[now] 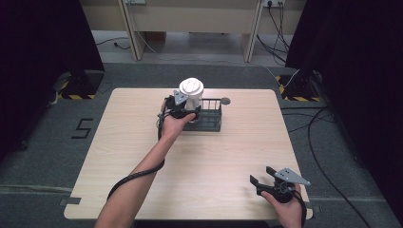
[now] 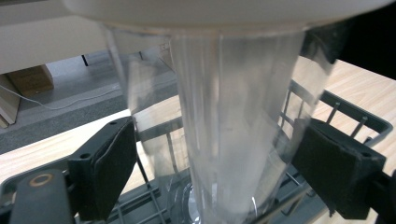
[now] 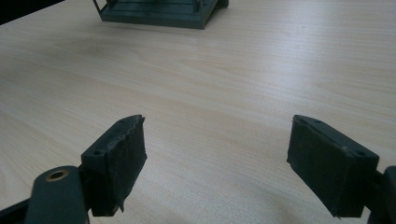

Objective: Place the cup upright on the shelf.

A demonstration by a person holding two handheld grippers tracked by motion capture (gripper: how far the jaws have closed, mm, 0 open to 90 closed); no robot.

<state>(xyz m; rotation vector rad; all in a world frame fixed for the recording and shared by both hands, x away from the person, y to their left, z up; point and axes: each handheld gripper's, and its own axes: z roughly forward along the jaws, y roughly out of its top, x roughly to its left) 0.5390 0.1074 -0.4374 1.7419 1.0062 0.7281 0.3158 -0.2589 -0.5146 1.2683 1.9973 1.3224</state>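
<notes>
A clear plastic cup [image 1: 192, 97] with a white lid stands upright in a dark wire basket [image 1: 211, 122] at the table's far middle. My left gripper [image 1: 188, 110] is open around the cup's lower body. In the left gripper view the cup [image 2: 233, 130] stands between the two pads, which sit wide apart at its sides, and the basket's rim [image 2: 356, 117] runs behind. My right gripper [image 1: 260, 174] rests open near the front right edge of the table, with bare wood between its pads [image 3: 116, 163]. The basket's base [image 3: 159, 15] lies far ahead of it.
A small dark round disc [image 1: 225, 100] lies on the light wooden table [image 1: 142, 142] just behind the basket's right end. Beyond the table are grey floor, cables and dark curtains on both sides.
</notes>
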